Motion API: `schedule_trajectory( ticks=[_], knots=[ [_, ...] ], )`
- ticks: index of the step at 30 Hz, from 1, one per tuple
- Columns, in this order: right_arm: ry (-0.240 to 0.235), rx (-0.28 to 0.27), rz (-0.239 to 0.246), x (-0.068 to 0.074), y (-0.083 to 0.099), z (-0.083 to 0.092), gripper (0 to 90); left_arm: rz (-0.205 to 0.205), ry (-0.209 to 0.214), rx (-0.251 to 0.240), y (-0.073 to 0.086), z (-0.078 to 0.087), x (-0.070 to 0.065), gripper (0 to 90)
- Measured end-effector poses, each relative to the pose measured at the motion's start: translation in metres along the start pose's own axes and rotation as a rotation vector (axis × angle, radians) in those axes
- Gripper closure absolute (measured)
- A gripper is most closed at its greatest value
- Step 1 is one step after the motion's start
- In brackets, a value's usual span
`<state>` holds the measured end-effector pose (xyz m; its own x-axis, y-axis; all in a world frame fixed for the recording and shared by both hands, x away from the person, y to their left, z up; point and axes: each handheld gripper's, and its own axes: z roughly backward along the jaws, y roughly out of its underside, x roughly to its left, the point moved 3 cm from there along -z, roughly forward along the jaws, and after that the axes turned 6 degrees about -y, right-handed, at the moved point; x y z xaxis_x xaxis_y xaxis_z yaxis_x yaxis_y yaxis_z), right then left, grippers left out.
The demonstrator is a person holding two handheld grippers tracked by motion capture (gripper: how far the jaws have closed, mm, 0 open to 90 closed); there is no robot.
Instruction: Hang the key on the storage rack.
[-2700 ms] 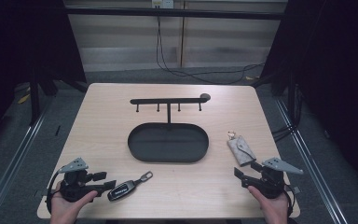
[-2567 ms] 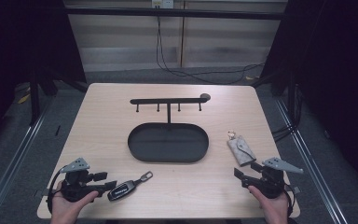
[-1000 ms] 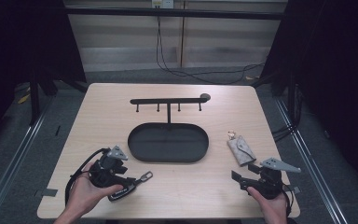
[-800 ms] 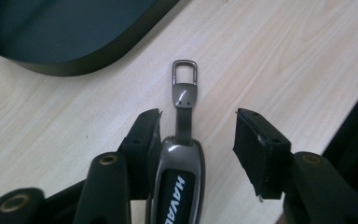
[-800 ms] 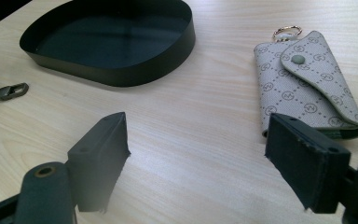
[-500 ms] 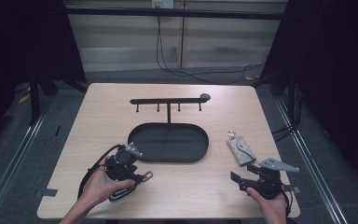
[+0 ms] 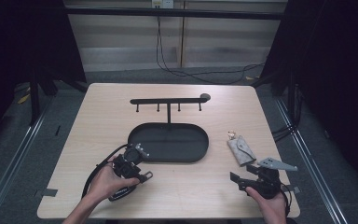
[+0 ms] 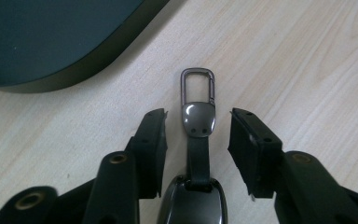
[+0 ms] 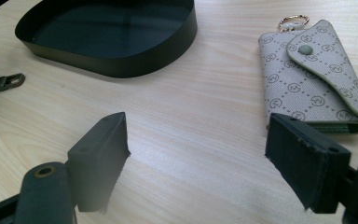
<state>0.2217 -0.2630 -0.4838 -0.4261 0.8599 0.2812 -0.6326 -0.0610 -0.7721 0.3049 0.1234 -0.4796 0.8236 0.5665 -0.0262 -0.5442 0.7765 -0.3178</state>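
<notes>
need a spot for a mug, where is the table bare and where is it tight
Bare: the table left of the tray, and the front middle between the two grippers. Tight: by the left gripper, its jaws closing around the key fob near the tray, and by the pouch ahead of the right gripper.

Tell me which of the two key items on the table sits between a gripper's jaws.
The black car key fob with the metal clip, between the left gripper's closing jaws. The grey patterned key pouch lies beside the right gripper.

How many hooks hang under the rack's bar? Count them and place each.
4. On the black rack behind the tray: two hooks left of its post, two right. None seems hidden.
</notes>
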Motion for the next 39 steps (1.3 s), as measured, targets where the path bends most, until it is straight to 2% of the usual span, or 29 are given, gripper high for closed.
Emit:
schedule_trajectory(
  ticks=[6, 8, 13, 14, 16, 21, 23, 27, 30, 31, 32, 33, 34, 36, 39],
  knots=[
    [0.000, 0.003, 0.003, 0.001, 0.000, 0.000, 21.0, -0.028, 0.018, 0.024, -0.002, -0.006, -0.002, 60.0],
    [-0.001, 0.004, 0.005, 0.001, 0.000, 0.000, 21.0, -0.017, 0.009, 0.021, -0.002, -0.007, -0.001, 60.0],
    [-0.005, 0.004, 0.001, 0.000, 0.000, 0.000, 21.0, -0.032, 0.003, 0.039, -0.004, -0.010, -0.002, 62.2],
    [-0.005, 0.003, 0.001, 0.000, 0.000, 0.000, 21.0, -0.038, -0.006, 0.036, -0.005, -0.011, -0.002, 62.3],
    [-0.013, 0.001, -0.009, -0.001, 0.001, 0.000, 21.0, -0.058, -0.016, 0.060, -0.007, -0.015, -0.003, 64.3],
    [-0.012, 0.008, -0.004, -0.001, 0.001, 0.000, 21.0, -0.073, -0.041, 0.070, -0.007, -0.018, -0.006, 64.1],
    [-0.013, 0.011, -0.003, 0.000, 0.001, 0.000, 21.1, -0.096, -0.058, 0.078, -0.007, -0.019, -0.008, 64.2],
    [-0.015, 0.013, 0.000, 0.000, 0.001, -0.001, 21.1, -0.093, -0.056, 0.105, -0.010, -0.020, -0.009, 64.1],
    [-0.011, 0.013, -0.001, 0.000, 0.001, 0.000, 21.3, -0.097, -0.056, 0.170, -0.017, -0.021, -0.008, 64.8],
    [-0.011, 0.015, 0.001, 0.000, 0.001, -0.001, 22.6, -0.086, -0.060, 0.185, -0.019, -0.022, -0.008, 66.5],
    [-0.015, 0.018, 0.002, 0.000, 0.001, -0.001, 24.2, -0.099, -0.061, 0.199, -0.021, -0.022, -0.008, 67.4],
    [-0.020, 0.022, 0.002, 0.000, 0.001, -0.001, 24.5, -0.094, -0.062, 0.207, -0.022, -0.023, -0.009, 69.2],
    [-0.020, 0.024, 0.004, 0.001, 0.001, -0.001, 24.5, -0.111, -0.065, 0.221, -0.023, -0.022, -0.010, 69.8],
    [-0.021, 0.026, 0.009, 0.001, 0.001, -0.002, 24.7, -0.093, -0.061, 0.209, -0.022, -0.022, -0.010, 70.1],
    [-0.024, 0.026, 0.009, 0.001, 0.002, -0.001, 24.7, -0.097, -0.060, 0.211, -0.022, -0.022, -0.009, 70.3]
  ],
)
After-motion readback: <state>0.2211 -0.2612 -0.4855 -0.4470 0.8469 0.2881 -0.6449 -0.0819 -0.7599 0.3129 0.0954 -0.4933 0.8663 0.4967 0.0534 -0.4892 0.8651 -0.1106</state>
